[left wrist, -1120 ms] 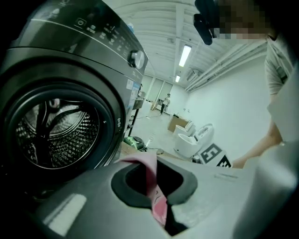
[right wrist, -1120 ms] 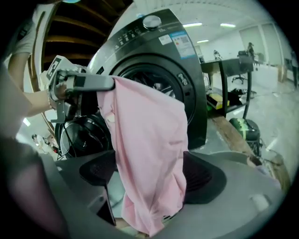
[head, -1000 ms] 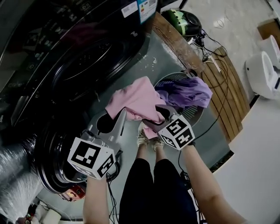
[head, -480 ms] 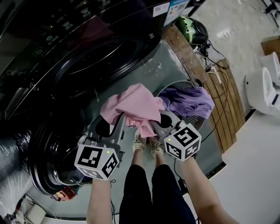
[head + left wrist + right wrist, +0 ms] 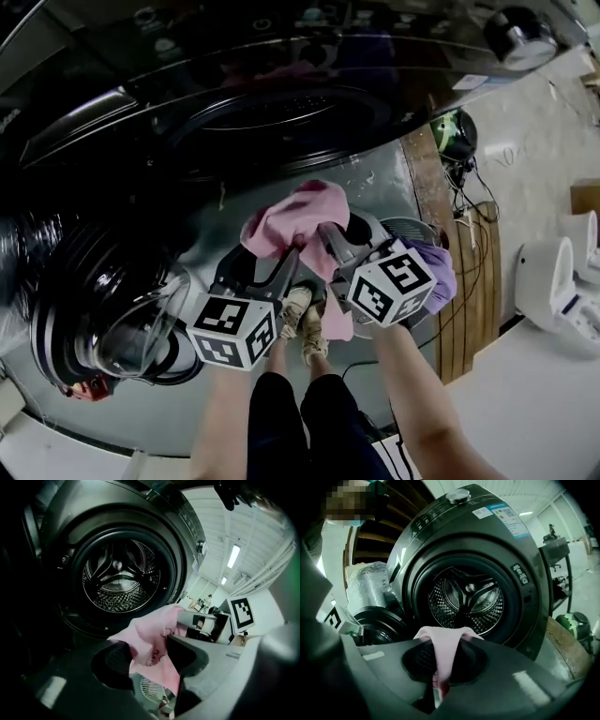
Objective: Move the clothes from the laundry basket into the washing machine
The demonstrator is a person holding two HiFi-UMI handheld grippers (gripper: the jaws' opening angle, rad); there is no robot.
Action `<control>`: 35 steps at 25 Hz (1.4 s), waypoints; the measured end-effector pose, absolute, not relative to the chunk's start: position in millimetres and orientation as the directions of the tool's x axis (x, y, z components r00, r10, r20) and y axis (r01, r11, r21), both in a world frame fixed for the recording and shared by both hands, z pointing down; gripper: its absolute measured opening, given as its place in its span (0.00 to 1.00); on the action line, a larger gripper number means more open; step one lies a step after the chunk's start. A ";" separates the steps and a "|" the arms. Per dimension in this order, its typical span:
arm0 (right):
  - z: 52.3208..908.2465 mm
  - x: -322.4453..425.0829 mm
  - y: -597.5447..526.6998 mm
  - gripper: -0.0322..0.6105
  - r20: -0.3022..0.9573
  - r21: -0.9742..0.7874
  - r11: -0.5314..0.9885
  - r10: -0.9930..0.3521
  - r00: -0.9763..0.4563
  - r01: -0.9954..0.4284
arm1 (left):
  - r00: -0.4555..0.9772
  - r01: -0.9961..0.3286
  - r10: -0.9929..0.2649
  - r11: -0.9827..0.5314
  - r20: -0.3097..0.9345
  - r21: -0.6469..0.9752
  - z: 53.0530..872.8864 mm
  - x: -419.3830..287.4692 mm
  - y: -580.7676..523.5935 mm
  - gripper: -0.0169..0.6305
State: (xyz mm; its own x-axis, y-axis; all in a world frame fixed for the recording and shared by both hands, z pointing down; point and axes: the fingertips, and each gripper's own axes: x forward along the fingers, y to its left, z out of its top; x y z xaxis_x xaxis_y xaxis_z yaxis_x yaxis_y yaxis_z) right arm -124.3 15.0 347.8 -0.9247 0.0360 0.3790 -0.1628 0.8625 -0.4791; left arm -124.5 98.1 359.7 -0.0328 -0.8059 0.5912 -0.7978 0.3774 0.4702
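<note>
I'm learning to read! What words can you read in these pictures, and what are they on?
"PLA", red print on the pink garment: rest lost in folds.
Stickers and badge on the washing machine: too small to read.

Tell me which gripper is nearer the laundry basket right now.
Right. The right gripper is just beside the laundry basket, its marker cube overlapping the basket in the head view. The left gripper is farther off, on the side toward the open door.
</note>
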 end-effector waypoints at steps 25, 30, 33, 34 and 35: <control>455.5 -293.9 -62.3 0.64 0.604 -0.311 0.916 -0.014 -0.797 -0.253 | -0.090 -0.714 -0.828 0.441 0.554 0.544 405.9 -140.0 115.5 0.36; 441.7 -255.6 -64.8 0.71 0.598 -0.300 0.906 -0.064 -0.799 -0.298 | -0.070 -0.712 -0.827 0.433 0.559 0.552 408.0 -133.7 115.6 0.36; 450.5 -216.5 -61.7 0.75 0.624 -0.314 0.876 -0.100 -0.775 -0.365 | -0.064 -0.714 -0.826 0.430 0.560 0.553 409.7 -132.7 118.2 0.36; 465.3 -201.7 -55.4 0.79 0.655 -0.322 0.862 -0.096 -0.749 -0.392 | -0.062 -0.714 -0.825 0.429 0.561 0.553 411.0 -132.3 119.6 0.36; 486.0 -187.6 -47.0 0.83 0.696 -0.330 0.845 -0.083 -0.713 -0.420 | -0.060 -0.714 -0.825 0.429 0.562 0.553 412.6 -131.8 121.3 0.36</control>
State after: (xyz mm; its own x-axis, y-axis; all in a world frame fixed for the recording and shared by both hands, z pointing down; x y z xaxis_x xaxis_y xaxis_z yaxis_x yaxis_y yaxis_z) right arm -187.6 -47.0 486.0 -0.7131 -0.0827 0.6962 -0.4201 0.8454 -0.3299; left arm -131.8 121.3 412.6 -0.0604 -0.8251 0.5618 -0.7141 0.4289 0.5533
